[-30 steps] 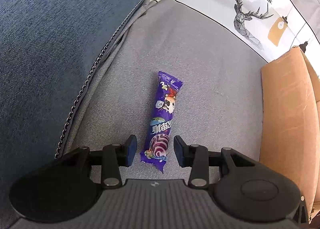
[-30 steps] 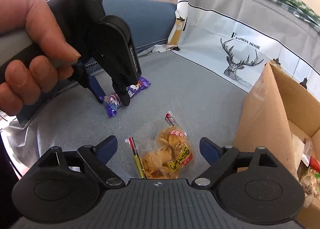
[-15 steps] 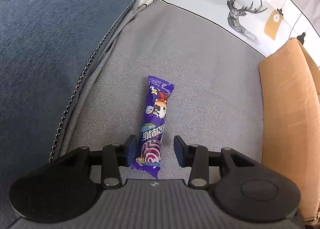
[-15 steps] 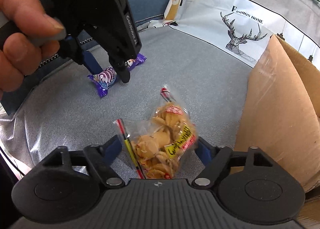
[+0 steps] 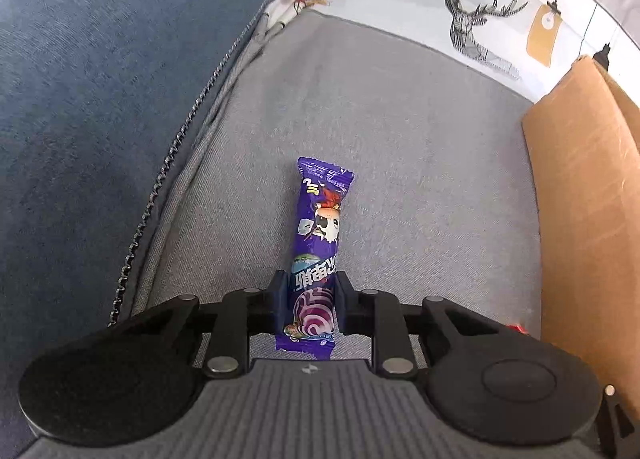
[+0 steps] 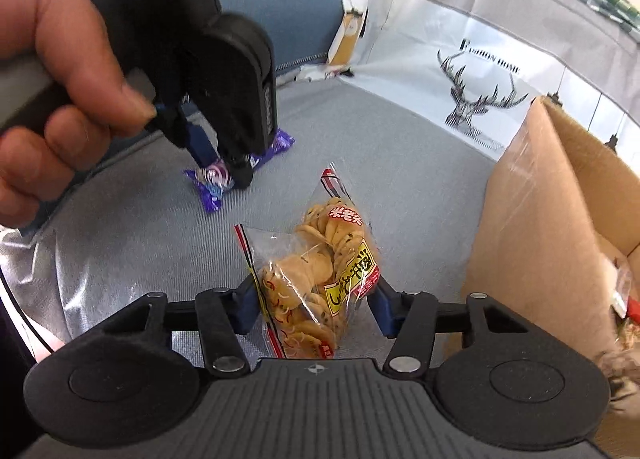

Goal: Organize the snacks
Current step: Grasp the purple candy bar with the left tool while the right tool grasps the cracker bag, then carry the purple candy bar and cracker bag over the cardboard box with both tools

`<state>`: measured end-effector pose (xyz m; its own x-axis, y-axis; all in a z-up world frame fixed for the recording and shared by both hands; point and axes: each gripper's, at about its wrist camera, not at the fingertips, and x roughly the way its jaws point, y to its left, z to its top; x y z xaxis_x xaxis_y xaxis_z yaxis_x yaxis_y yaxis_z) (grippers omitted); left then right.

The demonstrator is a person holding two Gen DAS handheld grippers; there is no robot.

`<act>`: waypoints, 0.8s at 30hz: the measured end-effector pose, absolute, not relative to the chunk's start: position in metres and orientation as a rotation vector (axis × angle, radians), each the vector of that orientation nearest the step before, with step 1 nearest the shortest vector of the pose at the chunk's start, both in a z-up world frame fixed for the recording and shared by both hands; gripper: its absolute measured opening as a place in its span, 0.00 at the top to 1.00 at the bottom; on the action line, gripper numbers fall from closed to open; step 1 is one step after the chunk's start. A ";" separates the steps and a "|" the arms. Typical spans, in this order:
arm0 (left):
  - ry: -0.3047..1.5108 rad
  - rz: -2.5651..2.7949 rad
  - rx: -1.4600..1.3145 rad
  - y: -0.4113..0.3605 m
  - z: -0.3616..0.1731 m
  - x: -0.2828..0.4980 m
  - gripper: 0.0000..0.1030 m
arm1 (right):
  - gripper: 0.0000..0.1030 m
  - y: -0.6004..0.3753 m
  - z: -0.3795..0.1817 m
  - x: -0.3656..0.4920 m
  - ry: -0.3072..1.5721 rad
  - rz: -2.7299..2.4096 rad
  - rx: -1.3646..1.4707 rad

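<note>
Down on the grey sofa seat [image 5: 420, 147], the left gripper [image 5: 308, 299] is clenched on the near end of a purple candy bar [image 5: 318, 235], whose far end points toward the deer-print cover [image 5: 472, 11] along the seat's back edge. Meanwhile the right gripper [image 6: 310, 299] grasps a clear bag of rice crackers [image 6: 320, 271] by its near end, just beside the wall of the cardboard box [image 6: 532, 227] at the seat's right edge, with the left hand [image 6: 48, 71] visible further left.
</note>
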<state>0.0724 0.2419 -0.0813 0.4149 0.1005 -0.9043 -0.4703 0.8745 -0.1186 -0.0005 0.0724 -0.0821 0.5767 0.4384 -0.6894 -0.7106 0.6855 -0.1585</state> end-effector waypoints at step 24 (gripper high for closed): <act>0.684 0.278 -0.527 0.206 -0.001 0.050 0.75 | 0.46 -0.051 0.068 0.016 0.319 0.614 -0.212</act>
<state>0.0496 0.2056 -0.0008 0.7458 0.0731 -0.6622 -0.4093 0.8345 -0.3689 0.0164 -0.0507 0.0681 0.7707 0.5297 -0.3543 -0.5945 0.7978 -0.1003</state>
